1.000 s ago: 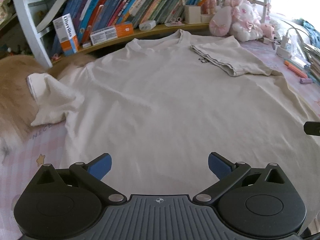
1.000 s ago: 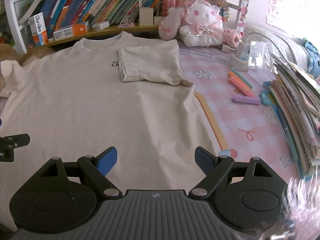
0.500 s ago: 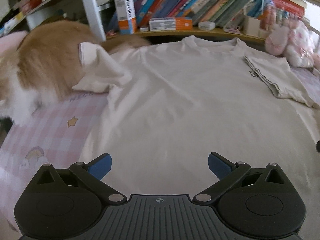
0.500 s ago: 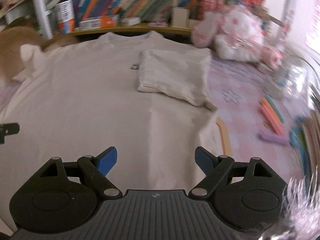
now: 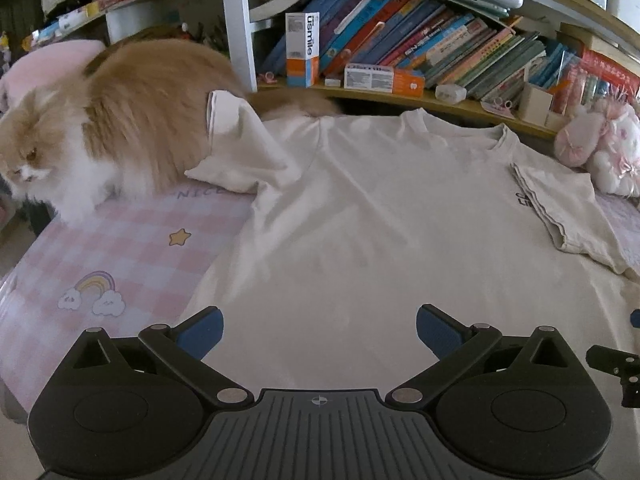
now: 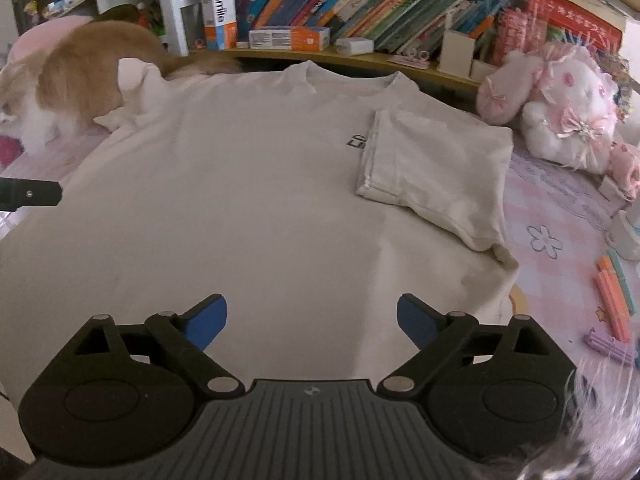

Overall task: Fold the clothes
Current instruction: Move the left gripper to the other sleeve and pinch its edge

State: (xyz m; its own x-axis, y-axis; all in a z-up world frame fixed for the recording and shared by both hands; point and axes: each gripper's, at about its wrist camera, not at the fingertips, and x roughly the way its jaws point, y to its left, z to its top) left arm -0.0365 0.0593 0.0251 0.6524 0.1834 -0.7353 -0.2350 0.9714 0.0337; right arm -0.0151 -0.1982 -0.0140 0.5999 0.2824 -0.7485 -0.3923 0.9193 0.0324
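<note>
t-shirt [image 5: 380, 216] lies flat just ahead of both spread-open, empty hand-held grippers [image 5: 319, 326] [image 6: 312, 318].

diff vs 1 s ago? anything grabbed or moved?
Nothing grabbed. The left tongs swung left, bringing the fluffy orange-and-white cat into view; the right tongs shifted left too. Both remain open and empty. The cream T-shirt stays flat, its right sleeve still folded in.
</note>
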